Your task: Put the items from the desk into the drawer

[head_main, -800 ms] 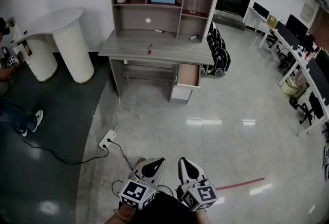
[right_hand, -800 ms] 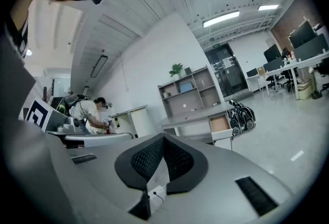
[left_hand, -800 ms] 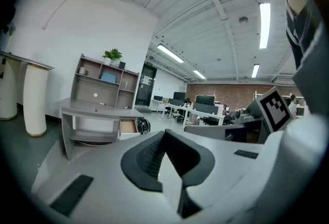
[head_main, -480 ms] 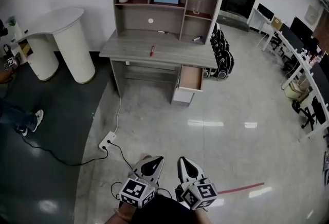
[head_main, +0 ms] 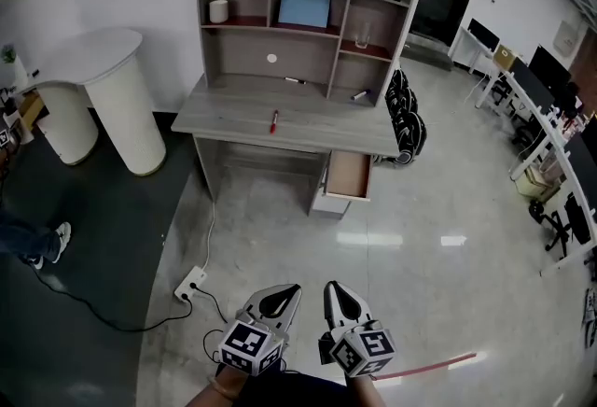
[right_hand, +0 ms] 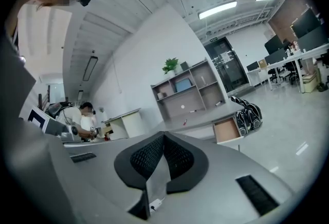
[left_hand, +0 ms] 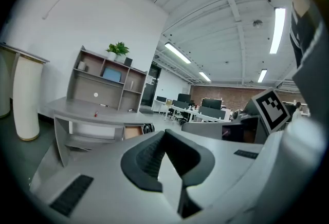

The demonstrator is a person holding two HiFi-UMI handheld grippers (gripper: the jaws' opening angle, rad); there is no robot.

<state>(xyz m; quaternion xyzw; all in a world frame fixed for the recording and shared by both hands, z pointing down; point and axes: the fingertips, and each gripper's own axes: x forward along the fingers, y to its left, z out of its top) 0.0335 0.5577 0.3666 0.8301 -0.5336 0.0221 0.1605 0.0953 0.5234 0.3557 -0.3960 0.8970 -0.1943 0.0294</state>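
Note:
The grey desk [head_main: 233,120] with a shelf unit stands far ahead across the floor. On its top lie a red pen [head_main: 273,121], a black marker [head_main: 295,80] and a dark marker [head_main: 360,95]. Its drawer [head_main: 349,174] is pulled open at the right. In the head view my left gripper [head_main: 284,288] and right gripper [head_main: 333,287] hang side by side low in the picture, far from the desk. Both are shut with nothing between the jaws. The left gripper [left_hand: 164,131] view shows the desk at left; the right gripper [right_hand: 164,134] view shows the open drawer [right_hand: 227,129].
A white curved counter [head_main: 98,88] stands left of the desk. A power strip [head_main: 191,282] with a black cable lies on the floor between me and the desk. Black backpacks [head_main: 408,120] sit at the desk's right end. Office desks [head_main: 550,116] line the right side.
The desk has grown slightly larger and sits lower in the head view as I come nearer. The person at the left edge has slid mostly out of view. Both grippers keep their pose.

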